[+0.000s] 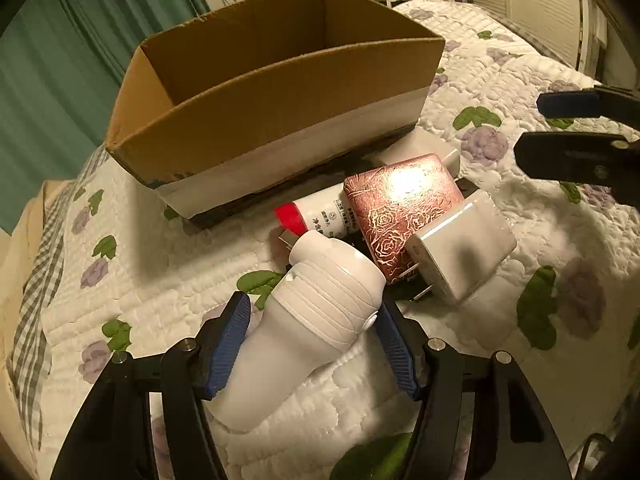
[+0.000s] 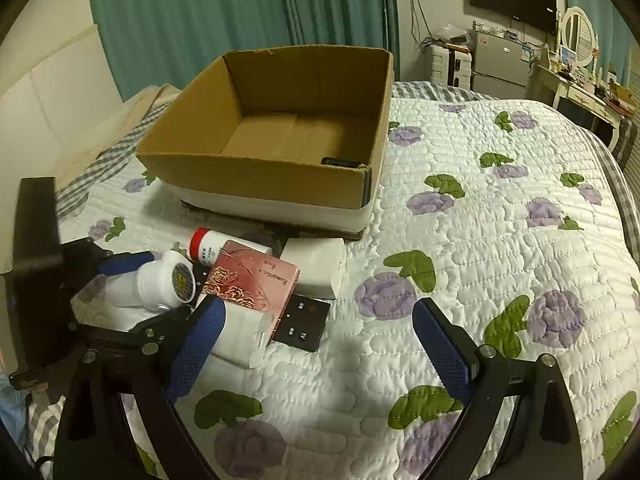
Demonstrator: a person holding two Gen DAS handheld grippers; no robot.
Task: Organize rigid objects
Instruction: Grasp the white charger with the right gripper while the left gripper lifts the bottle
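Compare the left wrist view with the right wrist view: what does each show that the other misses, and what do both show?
Left wrist only: the plug prongs on the white charger.
Right wrist only: the box floor with a dark item in its corner, the black remote, and a wall TV.
Both: the white flashlight between the left tool's pads, the pink case, the red-capped bottle, the quilt.

Black gripper (image 1: pixel 312 344) frames, blue ribbed pads (image 2: pixel 442 344)

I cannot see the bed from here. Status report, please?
Left gripper jaws around white flashlight. Right gripper open, empty. Cardboard box ahead. Pink case, chargers close beside.
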